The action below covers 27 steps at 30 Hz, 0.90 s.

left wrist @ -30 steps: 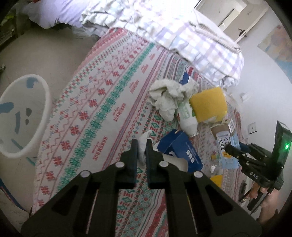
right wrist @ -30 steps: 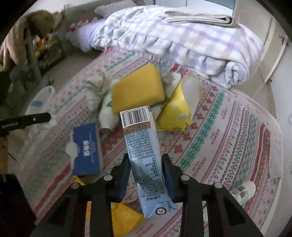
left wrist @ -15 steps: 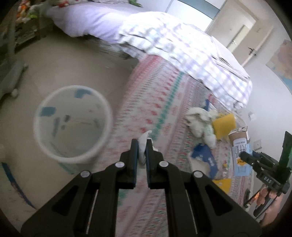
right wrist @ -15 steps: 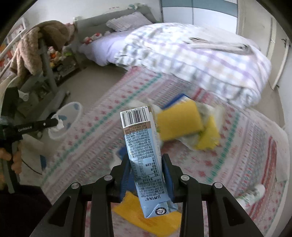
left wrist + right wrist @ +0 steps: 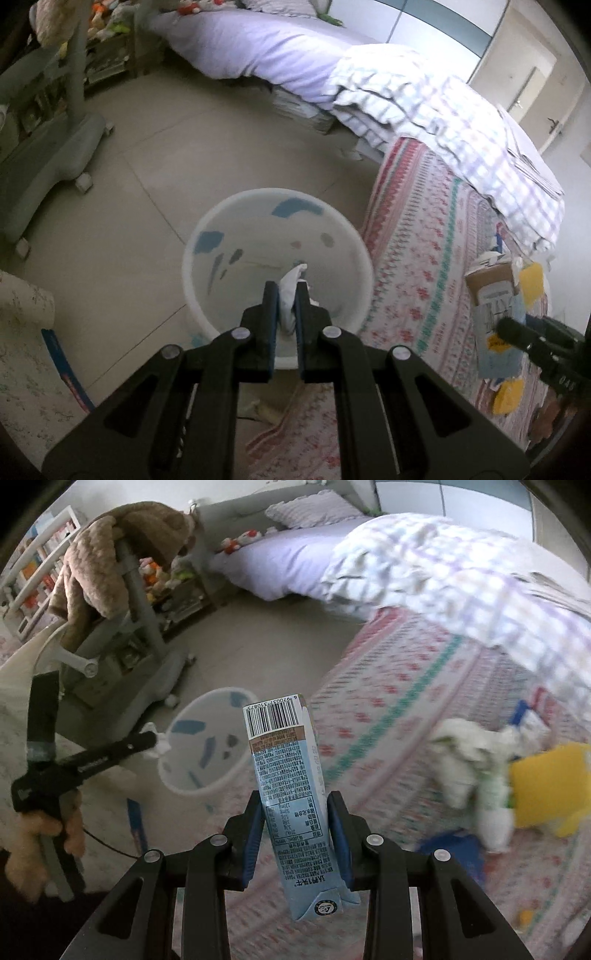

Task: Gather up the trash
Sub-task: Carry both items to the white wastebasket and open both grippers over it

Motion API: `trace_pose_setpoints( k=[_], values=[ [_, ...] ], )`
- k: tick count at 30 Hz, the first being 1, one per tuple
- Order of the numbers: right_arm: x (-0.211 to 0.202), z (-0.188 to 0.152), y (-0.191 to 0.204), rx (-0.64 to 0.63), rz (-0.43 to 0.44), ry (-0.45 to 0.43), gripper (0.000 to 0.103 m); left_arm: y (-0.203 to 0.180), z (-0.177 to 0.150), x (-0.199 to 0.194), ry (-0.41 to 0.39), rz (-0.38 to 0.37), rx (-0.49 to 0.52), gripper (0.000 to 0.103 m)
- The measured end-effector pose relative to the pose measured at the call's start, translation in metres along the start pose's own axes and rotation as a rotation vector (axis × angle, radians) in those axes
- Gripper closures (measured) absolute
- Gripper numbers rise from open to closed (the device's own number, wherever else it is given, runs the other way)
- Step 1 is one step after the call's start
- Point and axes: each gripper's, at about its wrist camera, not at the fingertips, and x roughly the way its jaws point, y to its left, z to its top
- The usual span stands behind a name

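A round white plastic wastebasket (image 5: 275, 258) with blue patches on its inner wall stands on the tiled floor (image 5: 155, 158) at the edge of a red, green and white patterned rug (image 5: 417, 266). No trash can be made out inside it; only the blue and grey marks on its walls show.

The left gripper (image 5: 283, 299) hangs above the basket's open mouth, near its closer rim, its jaws closed narrowly on a crumpled white tissue wad (image 5: 290, 286) whose tip sticks out past the fingertips. In the right wrist view the same gripper (image 5: 149, 740) reaches in from the left side, held by a hand (image 5: 40, 829) wrapped round its handle, the tissue at the basket's rim.

The right gripper (image 5: 295, 808) is raised over the rug, jaws clamped on the sides of a light blue drink carton (image 5: 291, 794) standing upright between them. The carton bears a barcode with the digits 6 970037 310875, a brown band beneath it and dense small print too fine to read.

Farther along the rug lie a crumpled white paper heap (image 5: 465, 760), a yellow foam block (image 5: 550, 779) and a dark blue flat box (image 5: 454, 853), close together.
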Motion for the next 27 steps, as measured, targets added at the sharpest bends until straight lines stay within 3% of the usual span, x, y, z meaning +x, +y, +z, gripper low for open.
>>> trace_pose_setpoints(
  k=[6, 7, 8, 10, 18, 27],
  values=[
    [0.04, 0.013, 0.025, -0.012, 0.029, 0.047, 0.068, 0.02, 0.002, 0.007, 0.011, -0.007, -0.051, 0.092],
    [0.044, 0.016, 0.028, -0.018, 0.033, 0.05, 0.068, 0.023, 0.002, 0.008, 0.017, -0.007, -0.064, 0.079],
    [0.048, 0.019, 0.031, -0.028, 0.032, 0.051, 0.068, 0.027, 0.002, 0.01, 0.031, -0.014, -0.076, 0.052],
    [0.054, 0.023, 0.036, -0.04, 0.032, 0.054, 0.068, 0.031, 0.002, 0.009, 0.033, 0.016, -0.096, 0.024],
    [0.078, 0.035, 0.047, -0.041, 0.031, 0.072, 0.068, 0.05, 0.001, -0.008, -0.005, 0.108, -0.085, 0.019],
    [0.099, 0.043, 0.054, -0.019, 0.048, 0.077, 0.067, 0.05, -0.009, -0.014, -0.011, 0.237, 0.04, 0.007]
  ],
)
